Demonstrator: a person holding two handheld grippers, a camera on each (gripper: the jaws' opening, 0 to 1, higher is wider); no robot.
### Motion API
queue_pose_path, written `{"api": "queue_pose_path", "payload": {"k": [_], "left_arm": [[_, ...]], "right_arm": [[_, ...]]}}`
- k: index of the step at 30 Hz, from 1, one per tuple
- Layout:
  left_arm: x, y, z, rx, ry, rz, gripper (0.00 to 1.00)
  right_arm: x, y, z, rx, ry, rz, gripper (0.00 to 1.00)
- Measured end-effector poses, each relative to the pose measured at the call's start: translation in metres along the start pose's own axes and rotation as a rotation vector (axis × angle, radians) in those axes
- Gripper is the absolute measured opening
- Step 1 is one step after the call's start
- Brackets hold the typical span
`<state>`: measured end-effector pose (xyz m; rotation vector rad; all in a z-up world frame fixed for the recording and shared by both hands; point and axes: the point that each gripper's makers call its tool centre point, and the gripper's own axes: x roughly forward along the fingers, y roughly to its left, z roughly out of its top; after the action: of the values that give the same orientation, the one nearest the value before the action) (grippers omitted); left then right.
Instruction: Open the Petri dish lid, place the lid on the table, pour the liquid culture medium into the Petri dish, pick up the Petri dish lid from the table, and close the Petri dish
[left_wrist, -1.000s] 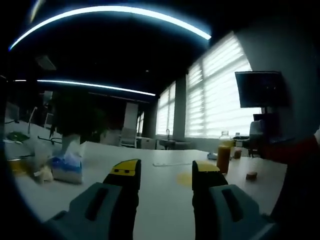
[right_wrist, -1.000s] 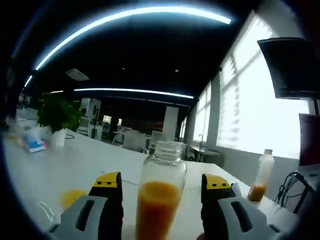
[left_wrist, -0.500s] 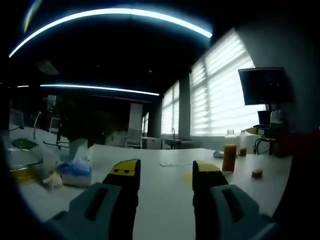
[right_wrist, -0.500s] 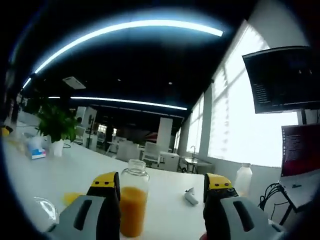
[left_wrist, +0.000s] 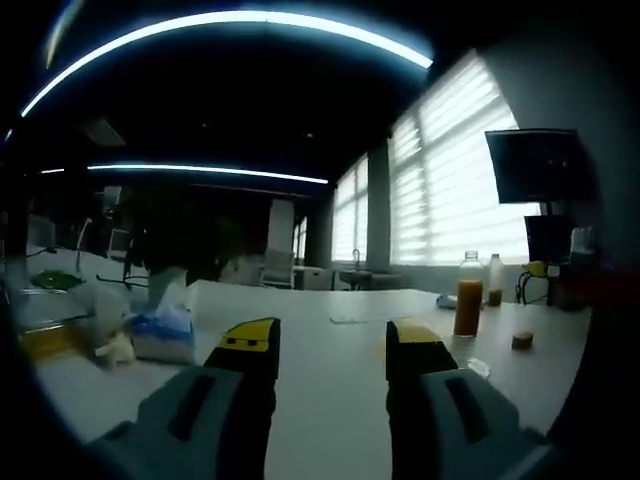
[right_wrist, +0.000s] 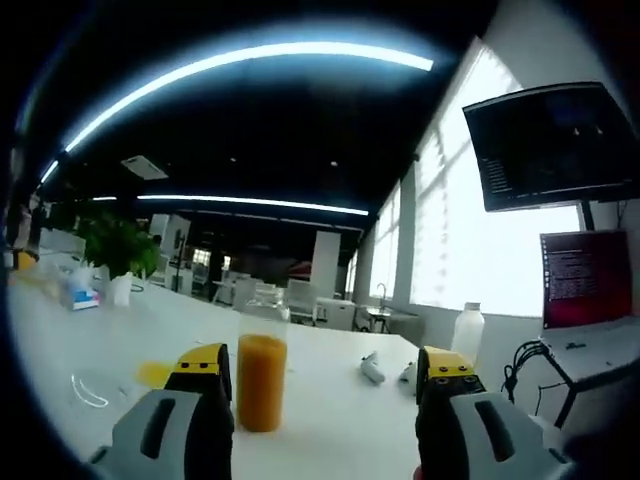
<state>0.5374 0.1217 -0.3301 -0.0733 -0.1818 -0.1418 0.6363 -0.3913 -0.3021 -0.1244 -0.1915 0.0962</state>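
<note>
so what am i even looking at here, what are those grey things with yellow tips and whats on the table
Those are hand-held grippers; a person holds one in each hand, and each carries a fisheye camera looking out along its own two jaws. In the left gripper view, the left gripper is open and holds nothing. In the right gripper view, the right gripper is open too. On the white table stands a bottle of orange liquid, just beyond the right gripper's jaws and not gripped. A clear Petri dish lid lies near a yellow patch, probably the filled dish. A tissue pack sits further off.
</note>
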Motion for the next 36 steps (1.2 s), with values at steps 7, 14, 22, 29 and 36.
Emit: {"api": "queue_pose_path", "payload": {"k": [7,14,22,29,36], "left_arm": [[-0.003,0.011,-0.003,-0.022,-0.006,0.049,0.34],[-0.004,0.011,-0.003,-0.026,-0.012,0.051,0.34],[-0.004,0.01,-0.001,-0.024,-0.014,0.046,0.34],[0.004,0.0,0.004,0.01,0.004,-0.029,0.34],[0.018,-0.032,0.018,0.037,0.001,-0.278,0.4]], "right_arm": [[-0.025,0.001,-0.007,-0.009,0.016,-0.027,0.68],[-0.034,-0.009,-0.014,0.027,0.026,-0.063,0.67],[-0.035,-0.014,-0.016,0.029,0.034,-0.068,0.66],[-0.025,0.012,0.01,-0.02,-0.009,0.132,0.62],[-0.014,0.035,0.033,-0.098,-0.003,0.283,0.67]]}}
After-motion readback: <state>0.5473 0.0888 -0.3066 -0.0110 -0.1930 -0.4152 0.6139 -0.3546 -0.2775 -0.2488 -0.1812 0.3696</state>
